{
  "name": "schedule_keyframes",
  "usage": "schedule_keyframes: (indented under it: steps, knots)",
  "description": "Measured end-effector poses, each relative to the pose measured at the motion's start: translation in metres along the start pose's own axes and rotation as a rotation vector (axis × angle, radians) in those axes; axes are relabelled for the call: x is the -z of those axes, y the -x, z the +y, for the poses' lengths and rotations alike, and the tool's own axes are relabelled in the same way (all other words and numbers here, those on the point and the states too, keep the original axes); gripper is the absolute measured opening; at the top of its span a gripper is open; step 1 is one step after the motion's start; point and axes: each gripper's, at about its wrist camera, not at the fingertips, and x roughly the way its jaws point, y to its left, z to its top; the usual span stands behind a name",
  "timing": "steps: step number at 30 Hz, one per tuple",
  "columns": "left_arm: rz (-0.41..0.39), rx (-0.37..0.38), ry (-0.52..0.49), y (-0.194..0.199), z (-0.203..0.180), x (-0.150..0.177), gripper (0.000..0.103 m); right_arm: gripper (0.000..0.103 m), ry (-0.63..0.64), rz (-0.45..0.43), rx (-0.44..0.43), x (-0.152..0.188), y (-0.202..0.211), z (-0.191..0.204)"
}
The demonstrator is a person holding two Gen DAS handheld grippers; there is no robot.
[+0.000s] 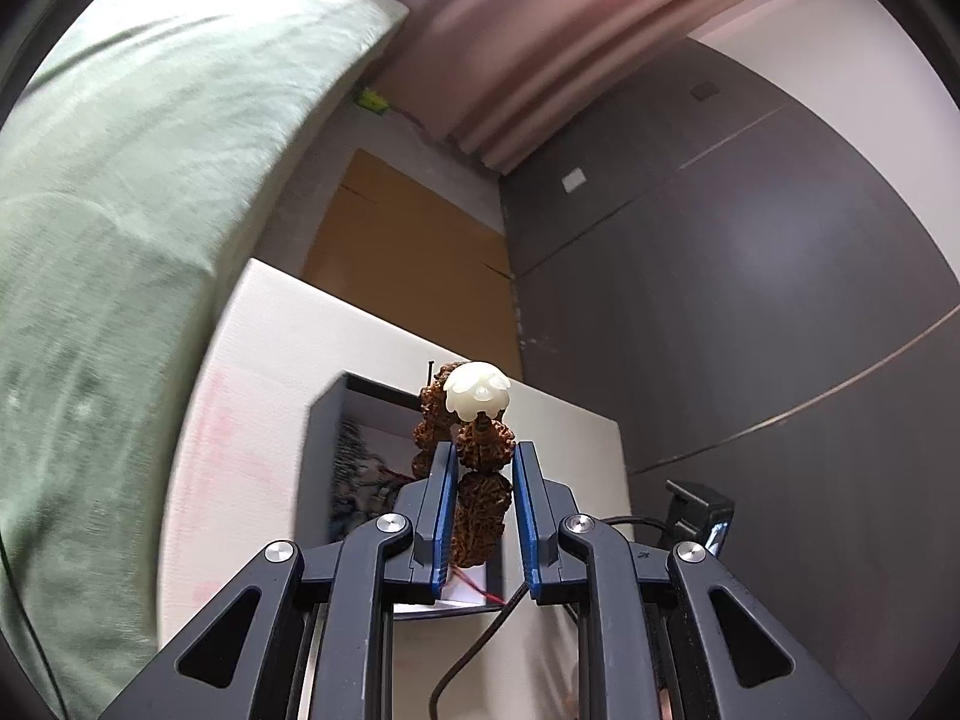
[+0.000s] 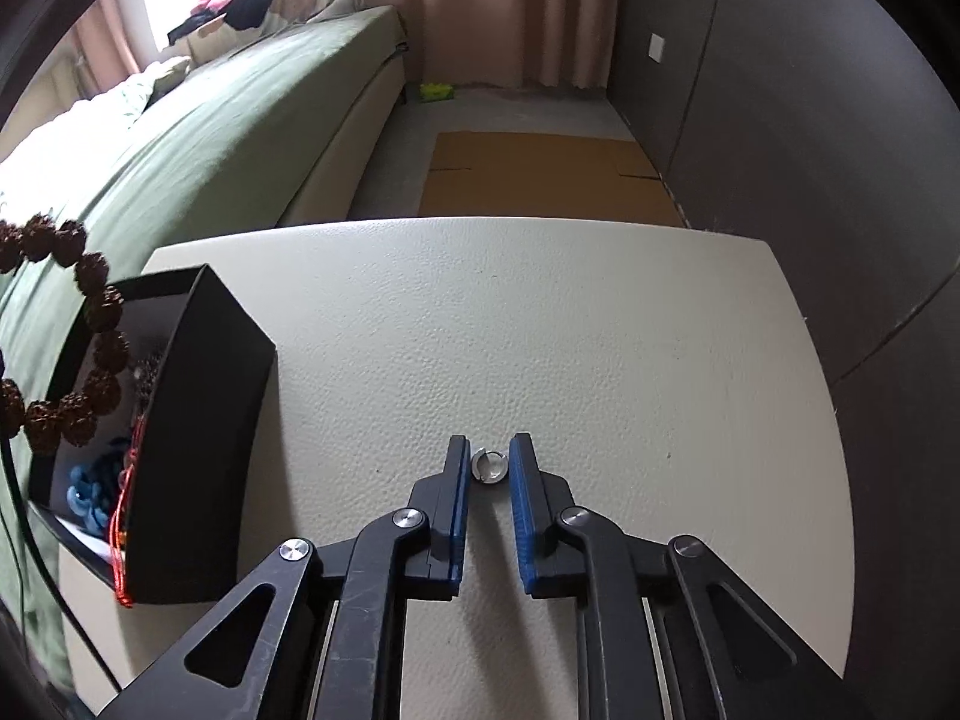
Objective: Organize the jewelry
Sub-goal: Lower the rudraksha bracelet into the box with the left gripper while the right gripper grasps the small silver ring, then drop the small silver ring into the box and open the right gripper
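My left gripper point(image 1: 483, 456) is shut on a brown rough-bead bracelet point(image 1: 480, 492) with a white carved bead point(image 1: 477, 391) on top, held above the black box point(image 1: 327, 414). In the right wrist view the bracelet point(image 2: 99, 354) hangs over the open black box point(image 2: 198, 420), which holds blue and red jewelry. My right gripper point(image 2: 489, 456) is low over the white table point(image 2: 540, 330), its fingers close on both sides of a small silver ring point(image 2: 490, 466). A narrow gap shows on the ring's left side, so the grip is unclear.
A green bed point(image 2: 210, 120) lies to the left of the table. Flat cardboard point(image 2: 540, 174) lies on the floor beyond the table's far edge. A dark wall point(image 2: 810, 120) runs along the right. A black cable point(image 1: 474, 642) and a small black device point(image 1: 699, 510) are near the table's right edge.
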Motion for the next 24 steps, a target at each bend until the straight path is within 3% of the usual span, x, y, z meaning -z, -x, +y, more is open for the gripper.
schedule_keyframes:
  steps: [3,8,10,12,14,24]
  knots:
    - [0.016,0.017,-0.006,-0.009,-0.003,0.002,0.019,0.015,-0.033,-0.009,-0.021,-0.003,0.006,-0.005]
    - [0.086,-0.078,0.042,-0.024,0.010,0.002,0.021,0.015,-0.052,-0.036,-0.049,-0.006,0.019,-0.012]
    - [0.101,-0.109,0.047,-0.023,0.012,0.001,0.033,0.015,-0.067,-0.050,-0.068,-0.006,0.026,-0.015]
    - [0.067,-0.109,0.045,-0.014,0.011,-0.001,0.065,0.015,-0.088,-0.066,-0.104,-0.007,0.033,-0.015]
    - [0.013,-0.118,0.041,-0.002,0.010,-0.001,0.075,0.015,-0.098,-0.084,-0.133,-0.008,0.038,-0.016]
    - [-0.041,-0.123,0.017,0.030,0.013,0.001,0.075,0.015,-0.148,-0.190,-0.341,-0.012,0.069,0.009]
